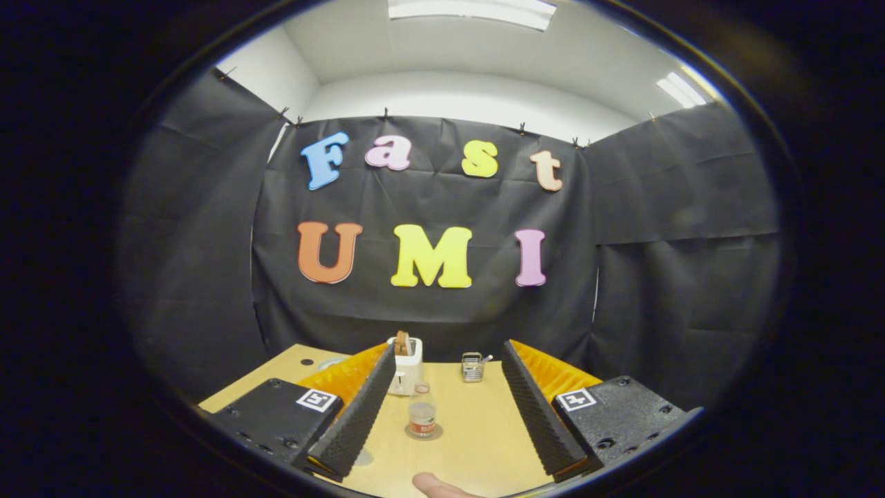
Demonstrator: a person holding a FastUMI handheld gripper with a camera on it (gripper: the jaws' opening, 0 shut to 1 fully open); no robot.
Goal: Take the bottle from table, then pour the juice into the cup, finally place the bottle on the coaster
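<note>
Bottle stands between spread claw fingers, untouched

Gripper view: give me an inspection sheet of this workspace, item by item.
Surface: light wooden table, mostly bare ahead of the fingers.
Job's things: small clear bottle with reddish juice, upright on a round coaster, between the fingers and ahead of them. Cup: cannot tell it apart.
Clutter: white toaster with bread in it, beyond the bottle; small wire holder to its side at the table's far edge.
Grippers: gripper open, fingers spread wide, touching nothing; a fingertip of the person shows at the near edge.
Cables: nothing seen.
Surroundings: black cloth booth walls, white ceiling with strip lights.
</note>
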